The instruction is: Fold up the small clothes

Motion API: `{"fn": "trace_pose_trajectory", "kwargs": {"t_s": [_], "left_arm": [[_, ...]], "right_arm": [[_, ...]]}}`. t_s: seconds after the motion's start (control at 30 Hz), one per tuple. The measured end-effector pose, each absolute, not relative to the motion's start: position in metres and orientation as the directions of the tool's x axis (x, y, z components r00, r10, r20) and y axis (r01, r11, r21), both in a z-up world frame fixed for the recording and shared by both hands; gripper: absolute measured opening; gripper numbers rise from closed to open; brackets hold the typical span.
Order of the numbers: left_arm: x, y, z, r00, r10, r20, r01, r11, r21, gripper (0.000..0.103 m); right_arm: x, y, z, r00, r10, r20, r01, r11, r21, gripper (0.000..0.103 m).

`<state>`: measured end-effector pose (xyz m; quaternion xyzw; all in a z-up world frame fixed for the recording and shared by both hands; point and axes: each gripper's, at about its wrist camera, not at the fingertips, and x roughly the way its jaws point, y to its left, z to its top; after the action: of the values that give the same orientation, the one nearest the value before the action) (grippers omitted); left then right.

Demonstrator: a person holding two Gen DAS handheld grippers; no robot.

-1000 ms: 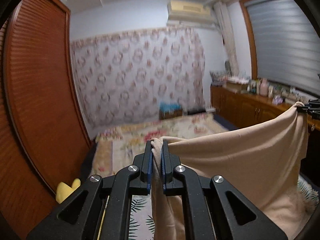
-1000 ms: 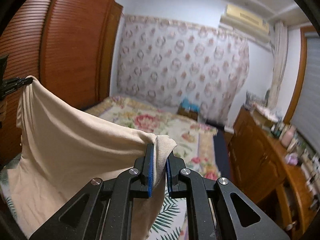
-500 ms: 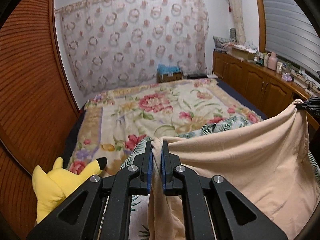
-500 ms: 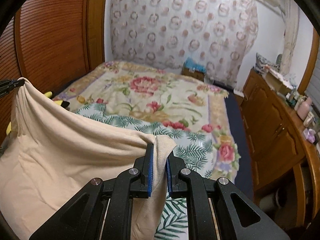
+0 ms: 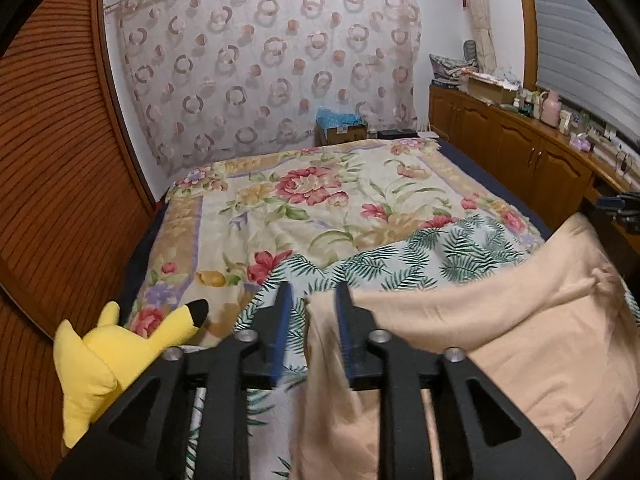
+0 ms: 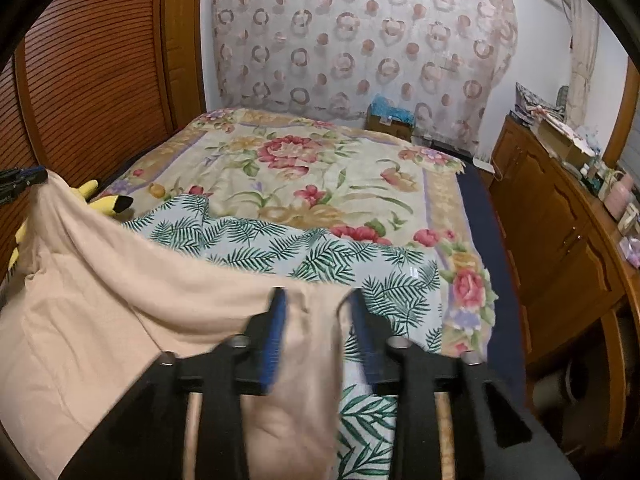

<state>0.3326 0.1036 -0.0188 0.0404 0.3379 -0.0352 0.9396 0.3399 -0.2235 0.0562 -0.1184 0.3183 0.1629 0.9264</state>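
- Sagging between our two tools, the peach-beige soft cotton garment (image 5: 520, 328) hangs over the palm-leaf printed sheet (image 6: 280, 248) on the floral bedspread (image 5: 320, 200).
- Our left gripper (image 5: 310, 312) is spread, cloth draped against one finger.
- Our right gripper (image 6: 318, 312) is likewise released.
- We see a yellow plush toy (image 5: 100, 352) nearby.

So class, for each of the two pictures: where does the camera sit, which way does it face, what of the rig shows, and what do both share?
Left wrist: sits behind the left gripper, facing along the bed toward the curtain; its open jaws show, beige garment draped between them.
Right wrist: sits behind the right gripper, facing the same way; open jaws, same garment.
Shared: bed, curtain, garment, yellow plush toy, palm-leaf cloth, and each shows the other gripper at its edge.
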Motion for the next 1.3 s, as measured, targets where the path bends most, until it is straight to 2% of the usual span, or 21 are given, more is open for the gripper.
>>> {"fn": "trace_pose_trajectory", "kwargs": {"t_s": [0.03,0.1,0.17,0.23,0.3,0.43,0.63,0.9,0.97,1.0,1.07,1.1,1.3], "left_arm": [[0.329,0.105,-0.02,0.769,-0.054,-0.637,0.099,0.994,0.036,0.035],[0.321,0.107,-0.021,0.766,-0.067,-0.64,0.103,0.994,0.02,0.043],[0.31,0.109,-0.025,0.752,-0.083,-0.654,0.114,0.994,0.004,0.047],[0.295,0.11,-0.031,0.739,-0.098,-0.666,0.123,0.992,-0.009,0.062],[0.28,0.111,-0.039,0.729,-0.112,-0.675,0.129,0.991,-0.025,0.071],[0.254,0.111,-0.059,0.695,-0.134,-0.707,0.135,0.989,-0.054,0.071],[0.231,0.112,-0.081,0.661,-0.102,-0.743,0.083,0.995,-0.063,0.071],[0.223,0.112,-0.091,0.657,-0.104,-0.746,0.058,0.994,-0.088,0.071],[0.226,0.112,-0.091,0.652,-0.124,-0.748,0.065,0.992,-0.108,0.064],[0.228,0.112,-0.092,0.645,-0.14,-0.751,0.072,0.99,-0.123,0.056],[0.232,0.112,-0.093,0.634,-0.159,-0.757,0.078,0.987,-0.142,0.052],[0.233,0.112,-0.093,0.63,-0.16,-0.76,0.077,0.987,-0.144,0.047],[0.25,0.111,-0.098,0.611,-0.155,-0.777,0.076,0.988,-0.137,0.045]], "right_arm": [[0.339,-0.226,0.055,0.747,0.232,-0.622,-0.375,0.921,-0.107,0.055],[0.331,-0.231,0.057,0.753,0.238,-0.613,-0.368,0.925,-0.093,0.06],[0.32,-0.237,0.055,0.756,0.25,-0.605,-0.364,0.928,-0.072,0.061],[0.308,-0.244,0.05,0.752,0.263,-0.604,-0.359,0.933,-0.04,0.061],[0.292,-0.251,0.043,0.74,0.286,-0.609,-0.364,0.931,-0.005,0.061],[0.267,-0.26,0.024,0.702,0.316,-0.638,-0.375,0.926,0.046,0.06],[0.249,-0.274,-0.003,0.643,0.311,-0.699,-0.361,0.929,0.082,0.06],[0.262,-0.278,-0.014,0.6,0.345,-0.722,-0.368,0.92,0.134,0.06],[0.27,-0.276,-0.014,0.605,0.346,-0.717,-0.365,0.921,0.136,0.06],[0.273,-0.275,-0.015,0.608,0.347,-0.714,-0.364,0.921,0.137,0.06],[0.279,-0.276,-0.016,0.615,0.349,-0.707,-0.361,0.922,0.141,0.06],[0.279,-0.275,-0.019,0.621,0.347,-0.703,-0.358,0.923,0.14,0.06],[0.276,-0.267,-0.033,0.636,0.349,-0.688,-0.355,0.924,0.14,0.06]]}}
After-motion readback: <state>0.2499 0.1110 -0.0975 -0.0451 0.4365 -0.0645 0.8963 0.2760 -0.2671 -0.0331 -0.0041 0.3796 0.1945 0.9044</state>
